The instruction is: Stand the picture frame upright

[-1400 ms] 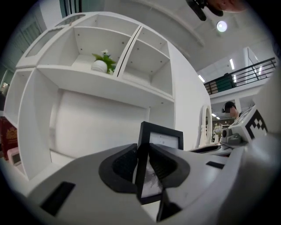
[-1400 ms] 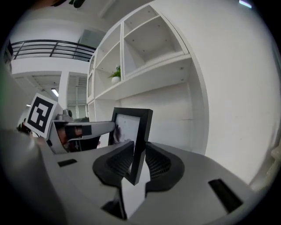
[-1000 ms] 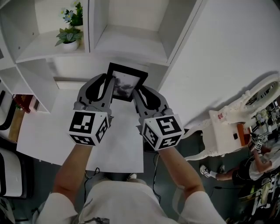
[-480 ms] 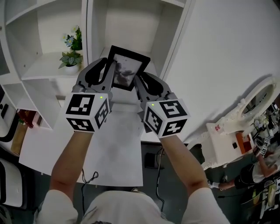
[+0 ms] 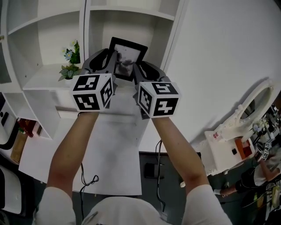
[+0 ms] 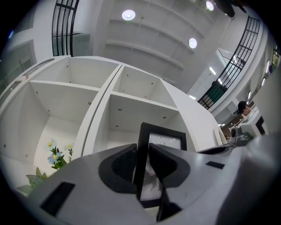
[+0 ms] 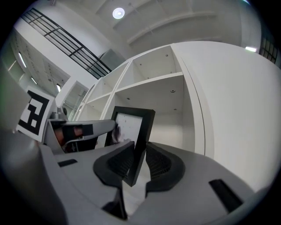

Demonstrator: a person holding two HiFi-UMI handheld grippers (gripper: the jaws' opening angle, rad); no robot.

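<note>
Black rectangular picture frame (image 5: 128,56), held before white shelving (image 5: 44,81).
Probably stiff, light, breakable; left gripper (image 5: 109,66) and right gripper (image 5: 140,70) each clamped one side edge.

**Open bay ahead, walls on either side**

The picture frame (image 5: 127,58), clamped at its side edges by the left gripper (image 5: 111,61) and the right gripper (image 5: 138,69), hangs in front of a shelf compartment (image 5: 154,35) with open room behind it. An upright divider (image 5: 86,30) bounds that compartment on the left, and past it a potted plant (image 5: 70,66) takes up the neighbouring shelf. The side panel (image 5: 182,35) closes the right. A shelf board (image 5: 131,12) caps it overhead.
</note>
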